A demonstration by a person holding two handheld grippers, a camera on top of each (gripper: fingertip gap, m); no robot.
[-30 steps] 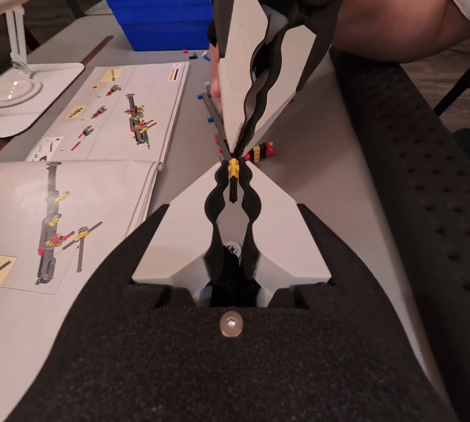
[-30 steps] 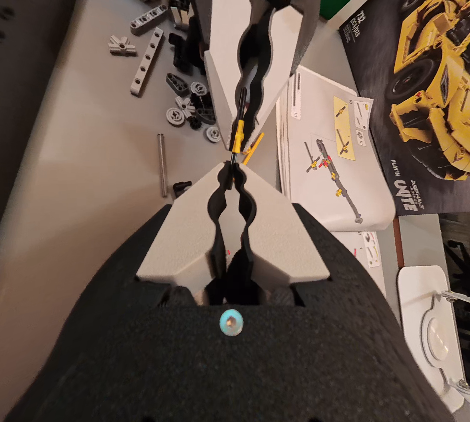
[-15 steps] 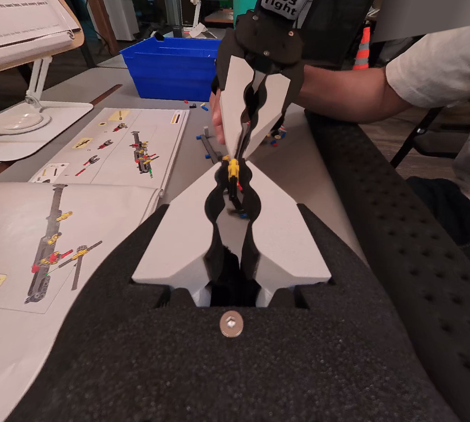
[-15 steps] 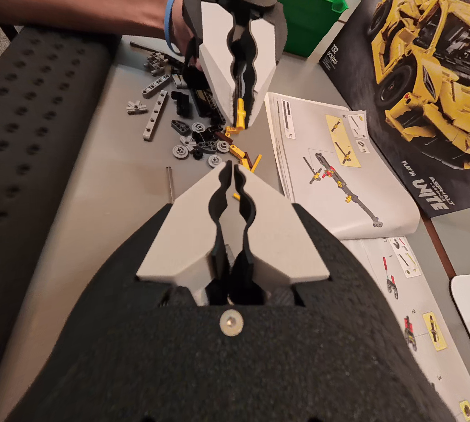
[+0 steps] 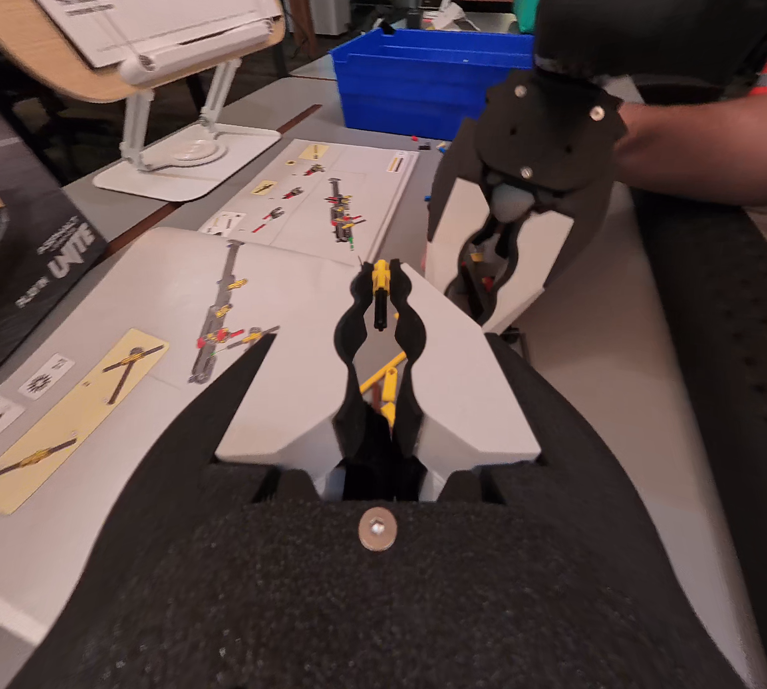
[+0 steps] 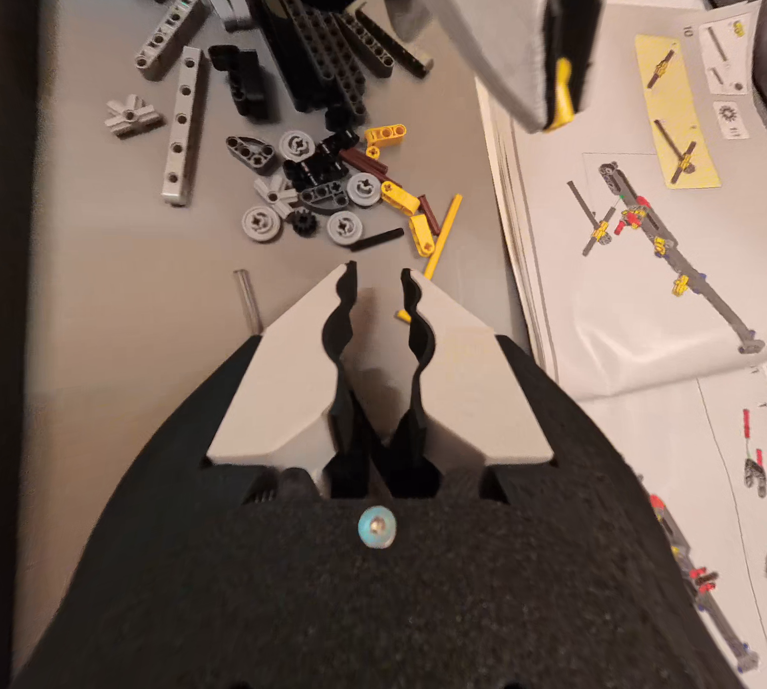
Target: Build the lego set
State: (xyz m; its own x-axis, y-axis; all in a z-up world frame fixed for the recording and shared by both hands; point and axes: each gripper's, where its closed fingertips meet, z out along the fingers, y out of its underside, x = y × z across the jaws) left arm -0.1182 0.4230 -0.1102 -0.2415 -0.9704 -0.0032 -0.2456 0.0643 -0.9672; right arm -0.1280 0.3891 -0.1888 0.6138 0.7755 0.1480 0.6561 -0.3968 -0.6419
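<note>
My left gripper (image 5: 379, 266) is shut on a yellow connector (image 5: 379, 274) with a short black axle (image 5: 379, 310) through it, held above the open instruction booklet (image 5: 166, 295). It also shows in the right wrist view (image 6: 556, 123), blurred, with the yellow connector (image 6: 562, 100) at its tip. My right gripper (image 6: 378, 270) is open and empty, low over the grey table just short of a pile of loose pieces (image 6: 315, 179). A loose black axle (image 6: 375, 239) lies just ahead of its tips. In the left wrist view the right gripper (image 5: 477, 303) is open, to the right of the left one.
A long yellow axle (image 6: 444, 237), a grey beam (image 6: 182, 125) and a grey rod (image 6: 247, 299) lie around the pile. The booklet (image 6: 622, 295) lies to the right. A blue bin (image 5: 415, 87), a white document stand (image 5: 186, 154) and a black foam pad (image 5: 705, 337) border the table. The grippers' ends are close to 8 cm from one another.
The two grippers were tip to tip on the yellow connector and axle. The right one let go, opened and dropped towards the pile. The left one swung away with the piece.
</note>
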